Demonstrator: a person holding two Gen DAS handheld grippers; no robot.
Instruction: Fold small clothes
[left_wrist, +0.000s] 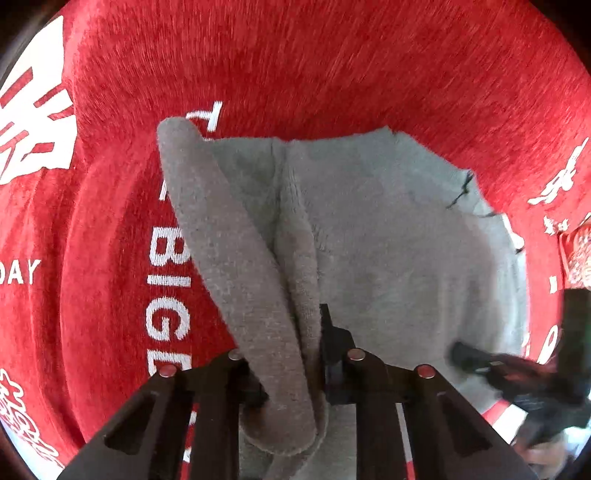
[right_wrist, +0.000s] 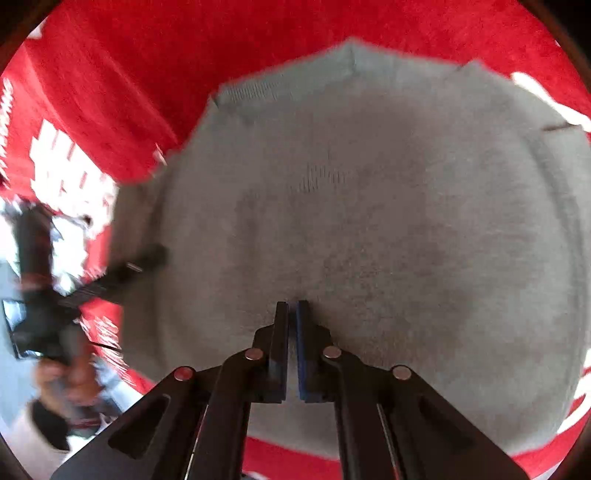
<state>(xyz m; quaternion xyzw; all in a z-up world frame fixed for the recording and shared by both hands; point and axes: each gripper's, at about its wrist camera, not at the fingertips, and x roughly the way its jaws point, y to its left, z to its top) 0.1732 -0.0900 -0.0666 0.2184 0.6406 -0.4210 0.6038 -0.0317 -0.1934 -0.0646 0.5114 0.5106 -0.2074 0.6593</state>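
Red cloth (left_wrist: 332, 55) around grey garment (left_wrist: 388, 240)

A red cloth (left_wrist: 332, 66) with white printed letters (left_wrist: 168, 280) covers the surface. Near its edge lies a small patterned item (left_wrist: 578, 254).

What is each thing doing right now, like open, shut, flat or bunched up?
Grey knitted garment: partly spread flat, one edge gathered into a raised fold.
Left gripper: shut on that fold.
Right gripper: shut, holding nothing, tips at the knit.
Red printed cloth: spread under the garment.
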